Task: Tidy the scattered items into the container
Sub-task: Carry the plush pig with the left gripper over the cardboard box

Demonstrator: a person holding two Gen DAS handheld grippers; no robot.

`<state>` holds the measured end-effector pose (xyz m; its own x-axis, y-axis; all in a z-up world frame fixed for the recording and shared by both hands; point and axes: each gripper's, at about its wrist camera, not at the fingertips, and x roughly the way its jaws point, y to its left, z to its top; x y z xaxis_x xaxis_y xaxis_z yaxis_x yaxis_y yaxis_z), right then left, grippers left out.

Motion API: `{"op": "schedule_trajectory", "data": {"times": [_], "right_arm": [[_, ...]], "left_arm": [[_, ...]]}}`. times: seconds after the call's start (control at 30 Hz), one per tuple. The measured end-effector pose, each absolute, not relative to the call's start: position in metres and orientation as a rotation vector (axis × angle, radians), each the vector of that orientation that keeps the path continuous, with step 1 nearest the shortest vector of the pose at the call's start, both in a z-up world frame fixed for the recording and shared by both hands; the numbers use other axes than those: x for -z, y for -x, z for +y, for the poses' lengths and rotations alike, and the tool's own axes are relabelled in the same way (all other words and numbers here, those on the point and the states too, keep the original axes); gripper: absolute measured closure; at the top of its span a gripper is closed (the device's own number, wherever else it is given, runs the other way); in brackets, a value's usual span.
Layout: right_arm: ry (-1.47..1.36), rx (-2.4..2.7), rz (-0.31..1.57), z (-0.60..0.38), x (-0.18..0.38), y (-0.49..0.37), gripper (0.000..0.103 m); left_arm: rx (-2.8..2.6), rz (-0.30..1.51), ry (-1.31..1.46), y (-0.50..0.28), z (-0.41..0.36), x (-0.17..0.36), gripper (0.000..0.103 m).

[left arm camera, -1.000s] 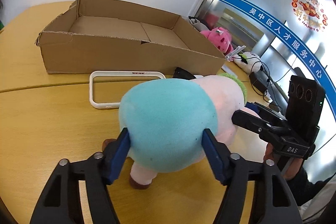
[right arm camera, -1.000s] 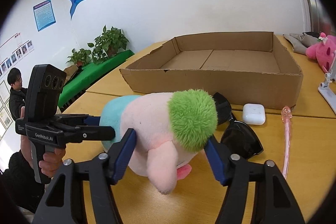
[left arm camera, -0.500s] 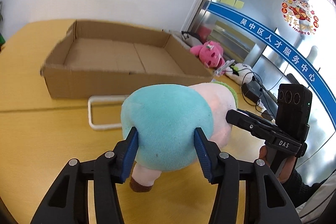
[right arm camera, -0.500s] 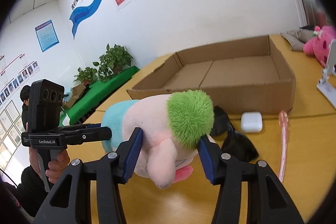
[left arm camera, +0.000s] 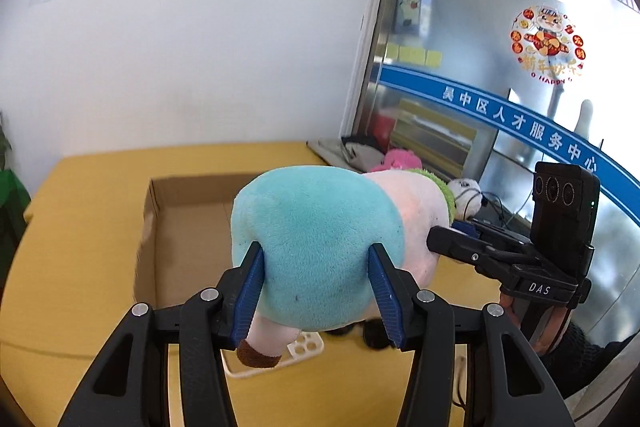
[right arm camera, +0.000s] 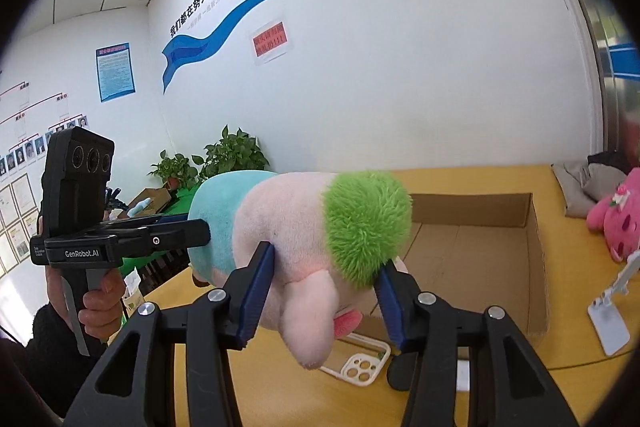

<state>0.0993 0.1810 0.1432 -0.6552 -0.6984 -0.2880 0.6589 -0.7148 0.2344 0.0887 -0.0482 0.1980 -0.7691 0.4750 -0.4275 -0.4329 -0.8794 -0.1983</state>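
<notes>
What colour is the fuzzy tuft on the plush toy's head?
Bright green; the tuft on the plush toy shows best in the right wrist view.

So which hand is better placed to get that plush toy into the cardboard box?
Neither alone: the left gripper clamps the plush toy at its teal rear, the right gripper its pink head. Both should probably carry it over the cardboard box together.

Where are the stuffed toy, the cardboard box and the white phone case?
stuffed toy (left arm camera: 320, 247), left wrist view, teal rump.
cardboard box (right arm camera: 472, 267), right wrist view, inside floor.
white phone case (right arm camera: 360, 367), right wrist view, camera-cutout corner.
</notes>
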Motion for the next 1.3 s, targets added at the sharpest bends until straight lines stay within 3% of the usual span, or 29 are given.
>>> {"op": "schedule_trajectory", "data": {"times": [0.33, 0.67, 1.03, 1.3], "right_arm": [[-0.364, 2.331, -0.118, 0.163, -0.195, -0.064, 0.056], [-0.32, 2.336, -0.119, 0.149, -0.218, 0.001, 0.058], [-0.412, 2.343, -0.133, 0.126, -0.19, 0.089, 0.059], [-0.584, 2.305, -0.202, 0.104, -0.131, 0.166, 0.059]], "left_arm": [[-2.612, -0.03, 0.534, -0.045, -0.061, -0.261, 0.052], [-2.597, -0.052, 0.537, 0.032, -0.086, -0.278, 0.058], [-2.59, -0.106, 0.643, 0.129, -0.104, -0.248, 0.058], [-2.607, -0.143, 0.788, 0.202, -0.118, -0.195, 0.058]]}}
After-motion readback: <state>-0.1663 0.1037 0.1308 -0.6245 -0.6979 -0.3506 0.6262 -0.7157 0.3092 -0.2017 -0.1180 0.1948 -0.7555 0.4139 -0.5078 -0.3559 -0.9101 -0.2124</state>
